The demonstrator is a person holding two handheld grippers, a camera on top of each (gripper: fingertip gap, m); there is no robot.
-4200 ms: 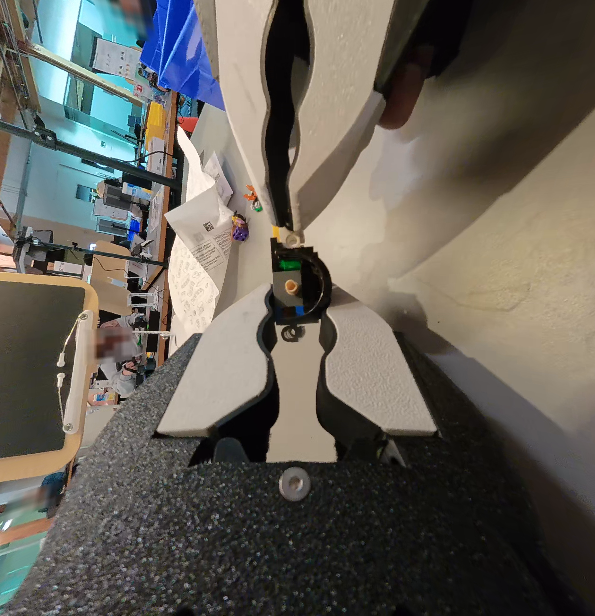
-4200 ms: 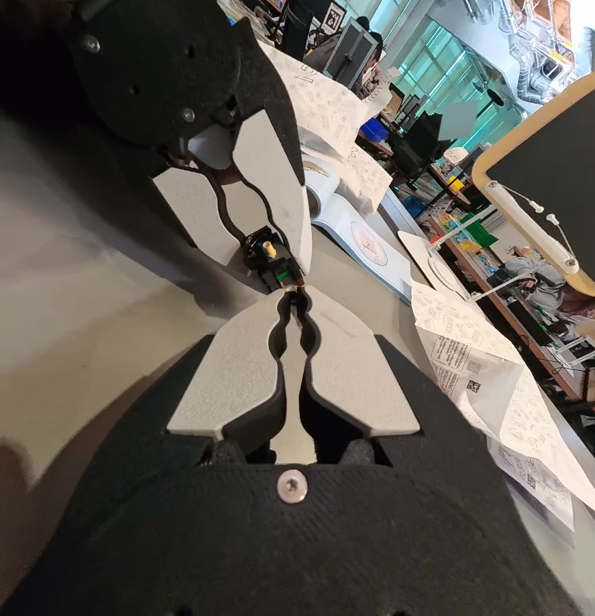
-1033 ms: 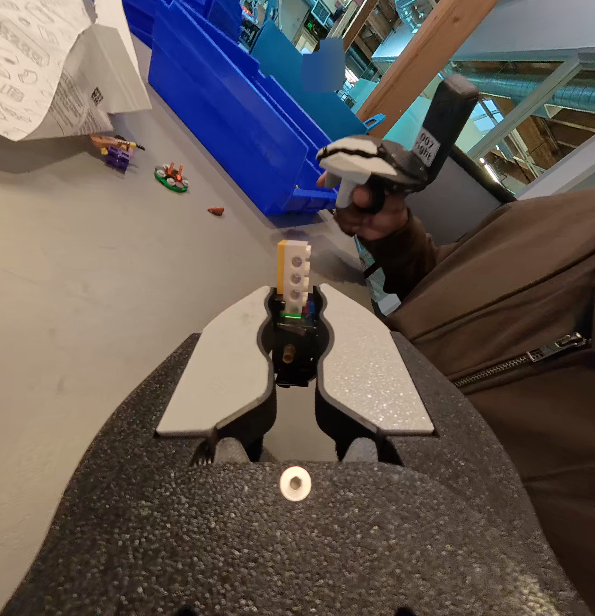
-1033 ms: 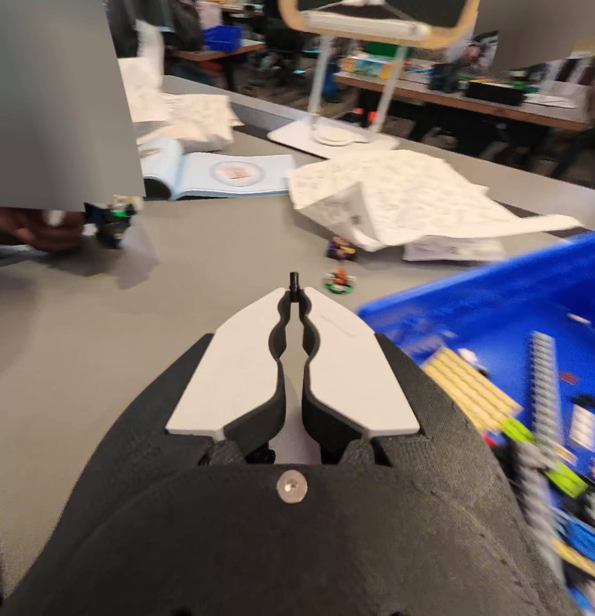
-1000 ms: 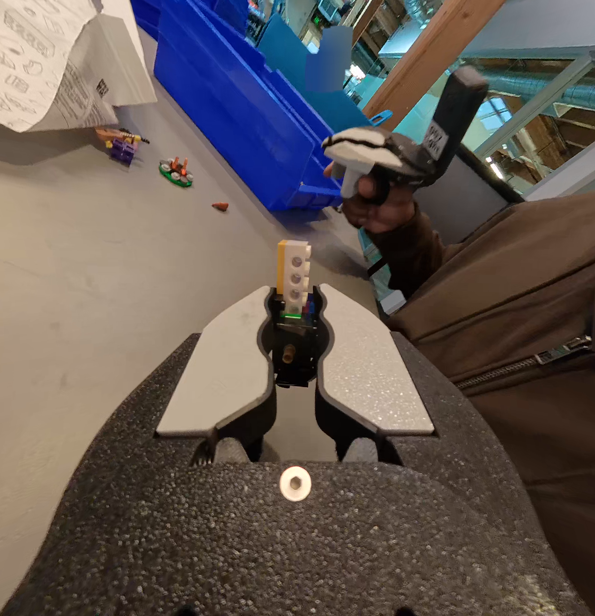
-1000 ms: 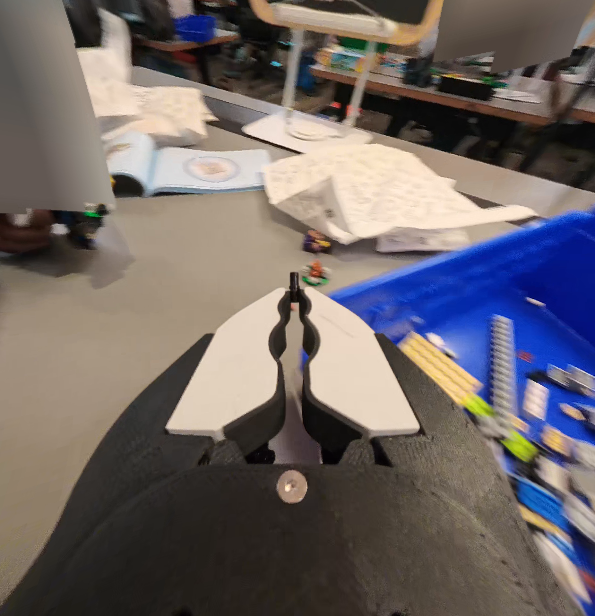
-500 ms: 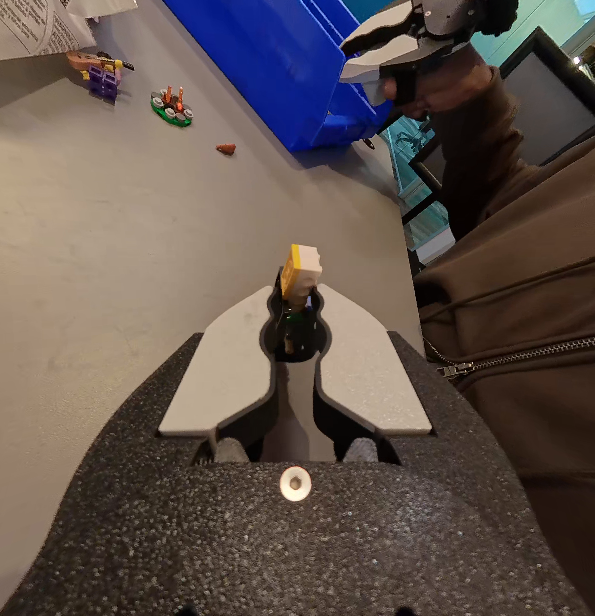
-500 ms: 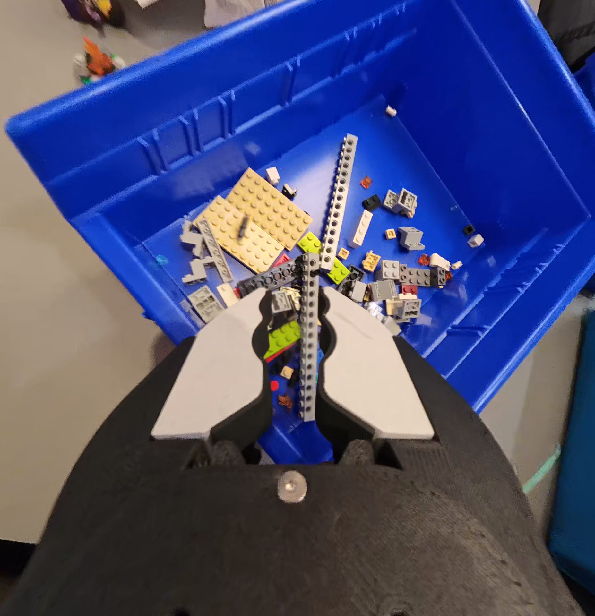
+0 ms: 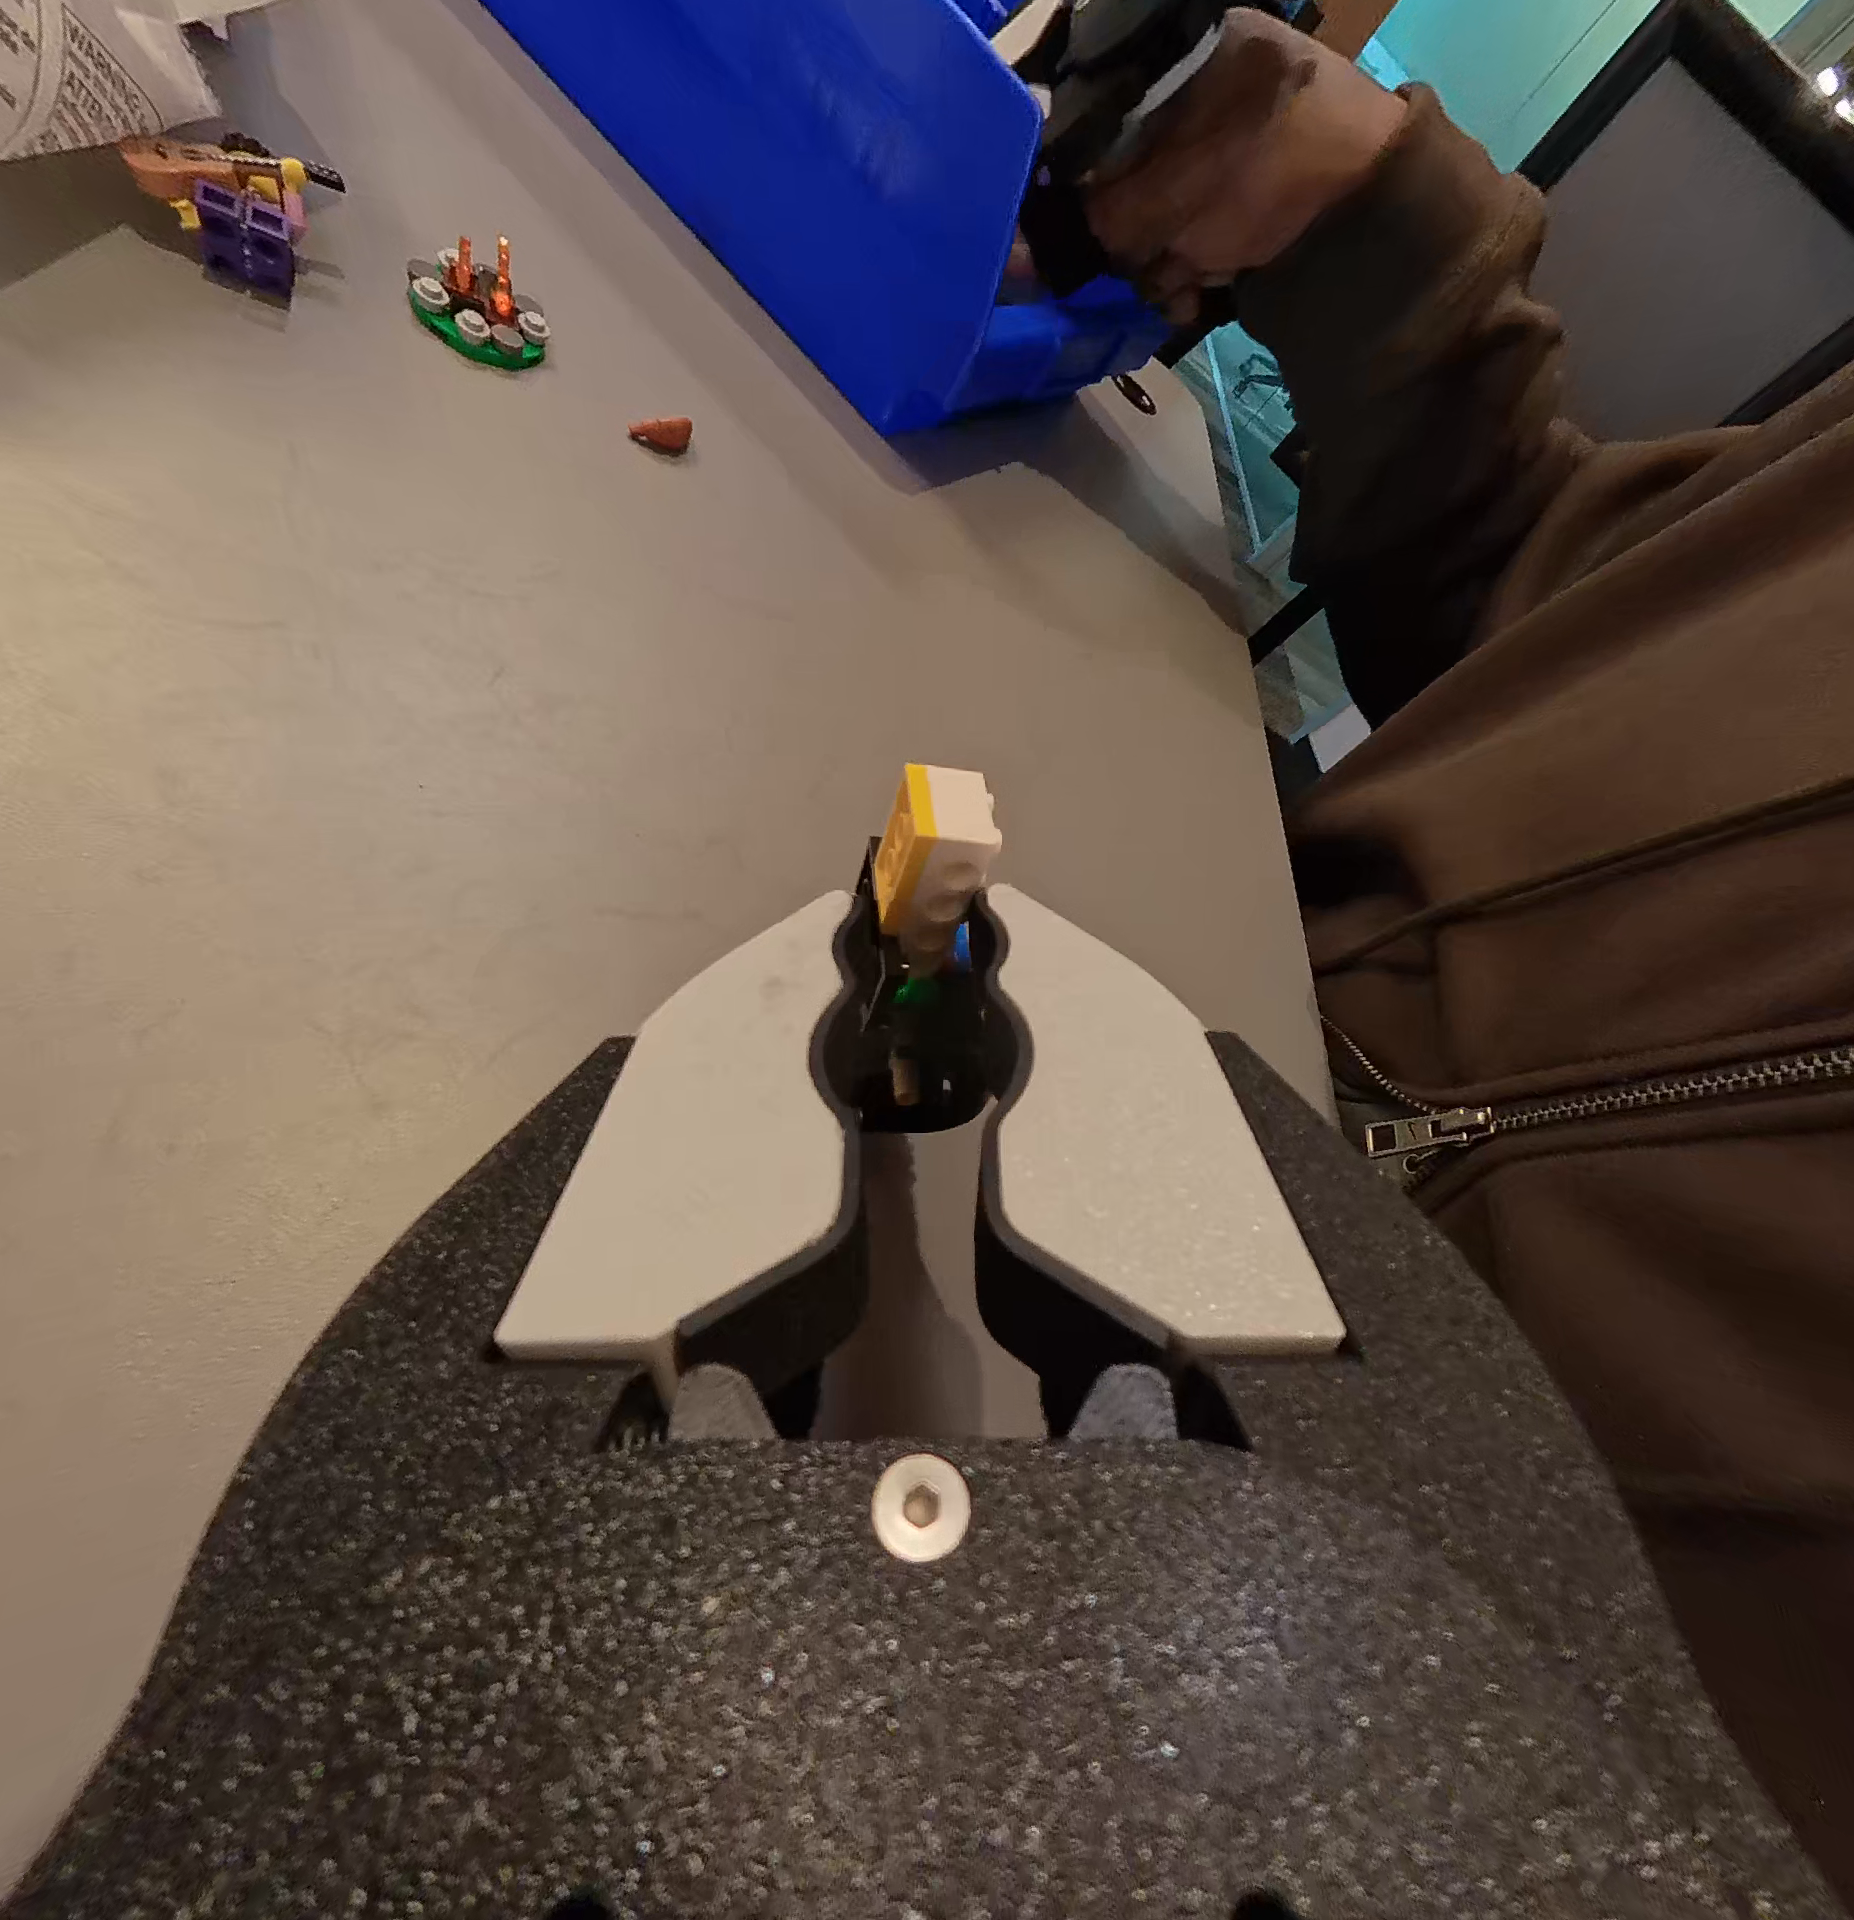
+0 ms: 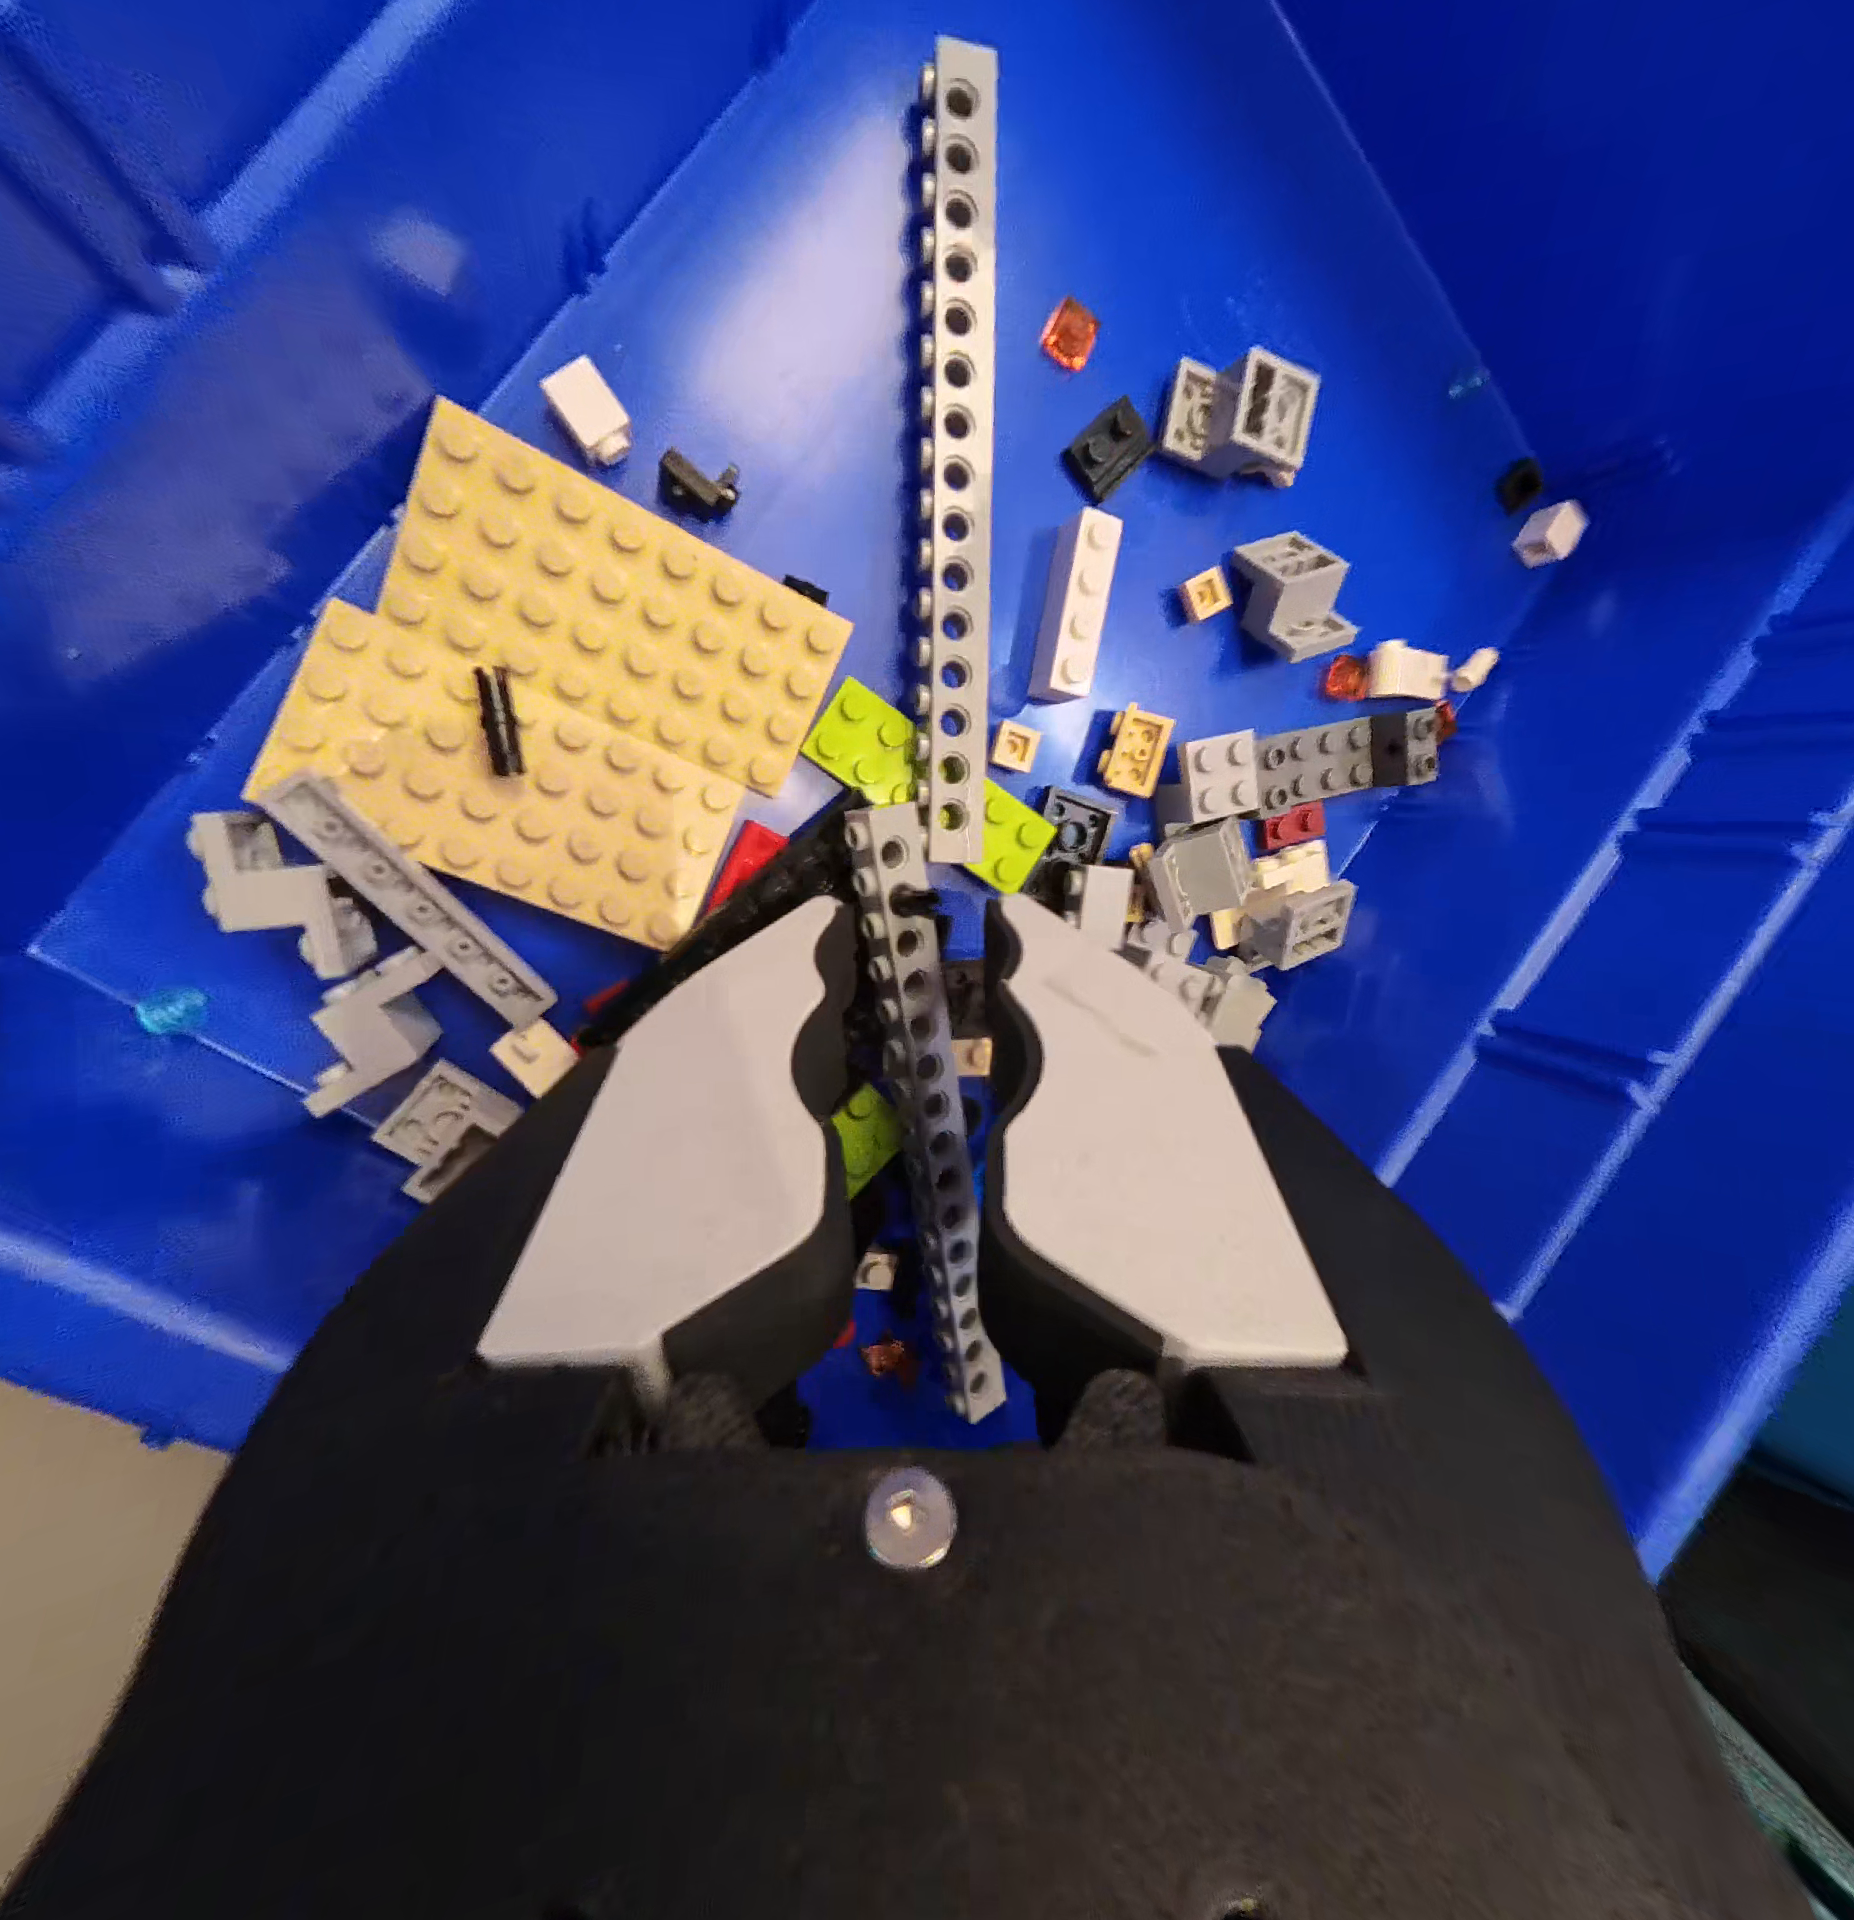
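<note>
My left gripper (image 9: 918, 909) is shut on a small brick assembly (image 9: 938, 842). Its yellow and white bricks stick out past the fingertips, and its black, green and blue parts sit between the pads, above the grey table (image 9: 383, 675). My right gripper (image 10: 918, 914) is open and empty, low inside the blue bin (image 10: 1629, 935). A dark grey holed beam (image 10: 928, 1091) lies in the bin under the gap between its fingers. A small black pin (image 10: 497, 717) lies on a tan plate (image 10: 611, 644) to the left. In the left wrist view, the hand (image 9: 1162, 208) holding the right gripper reaches into the bin (image 9: 798, 156).
The bin holds a long light grey holed beam (image 10: 954, 416), lime plates (image 10: 866, 743) and several small grey, white and tan bricks. On the table lie a purple figure (image 9: 242, 223), a green round build (image 9: 476, 312) and a brown piece (image 9: 661, 431). A brown jacket (image 9: 1577, 935) fills the right. Some 35 centimeters of space lies between my two pairs of fingers. The brown piece (image 9: 661, 431) is about equally far from each gripper, around 20 centimeters.
My right gripper swung from the table to over the bin, opened, let go of the black pin and moved down into the bin. My left gripper tilted with the assembly still held.
</note>
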